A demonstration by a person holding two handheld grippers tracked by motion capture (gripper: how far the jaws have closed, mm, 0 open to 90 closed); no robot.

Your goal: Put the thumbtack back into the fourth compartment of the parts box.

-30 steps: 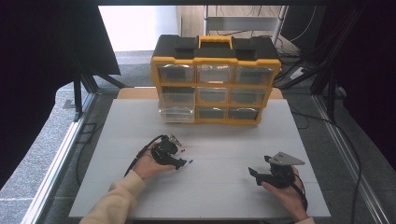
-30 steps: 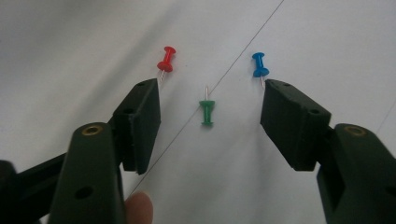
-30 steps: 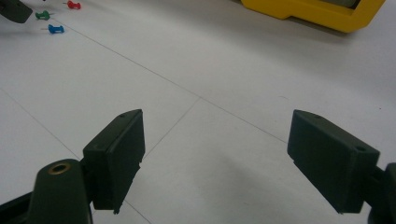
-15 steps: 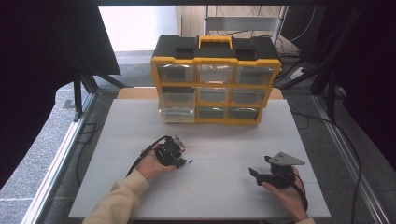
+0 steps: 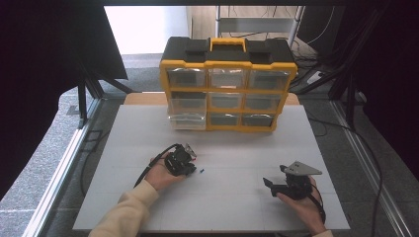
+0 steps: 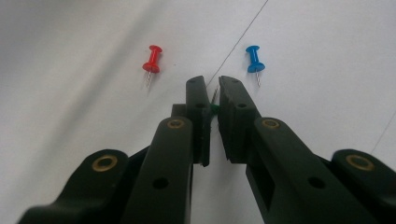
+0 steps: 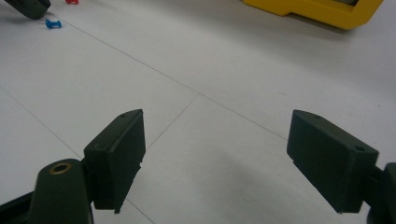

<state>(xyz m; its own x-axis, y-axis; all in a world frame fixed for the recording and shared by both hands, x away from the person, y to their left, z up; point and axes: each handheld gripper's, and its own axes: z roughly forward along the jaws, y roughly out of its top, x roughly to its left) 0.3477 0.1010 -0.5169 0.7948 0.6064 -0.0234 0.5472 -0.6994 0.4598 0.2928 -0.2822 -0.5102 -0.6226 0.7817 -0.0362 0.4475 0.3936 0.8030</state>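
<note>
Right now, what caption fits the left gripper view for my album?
Left tool shut on a green pushpin, red pushpin and blue pushpin lying beyond.

We hold two black grippers. Our left gripper (image 5: 184, 160) has chunky matte jaws set with brass-ringed rivets and small round holes, and a black cable loops from its body. Our right gripper (image 5: 276, 183) carries a grey three-cornered plate on top. Our left sleeve (image 5: 126, 212) is cream-coloured.
</note>
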